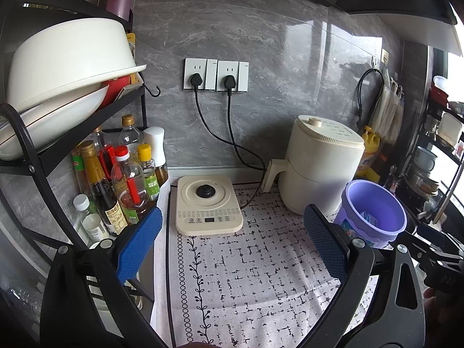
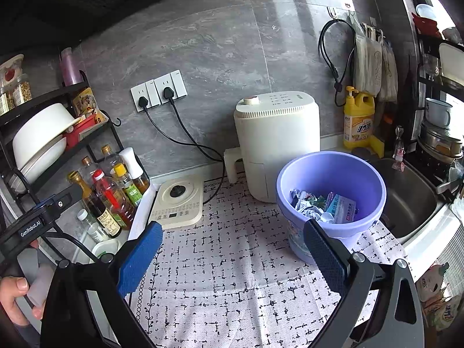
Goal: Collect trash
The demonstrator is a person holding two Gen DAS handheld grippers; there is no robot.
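A purple plastic bin [image 2: 330, 174] stands on the patterned mat [image 2: 232, 261] at the right, beside the sink. It holds crumpled wrappers and a small carton [image 2: 324, 206]. The bin also shows in the left wrist view [image 1: 374, 203], at the right. My right gripper [image 2: 232, 249] is open and empty above the mat, its right finger close to the bin's front. My left gripper [image 1: 232, 240] is open and empty above the mat, facing the kettle base.
A cream kettle base [image 1: 208, 206] and a cream air fryer [image 2: 275, 142] stand at the back, plugged into wall sockets [image 1: 216, 74]. A black rack with bottles [image 1: 116, 179] and bowls is on the left. A steel sink [image 2: 406, 200] lies on the right.
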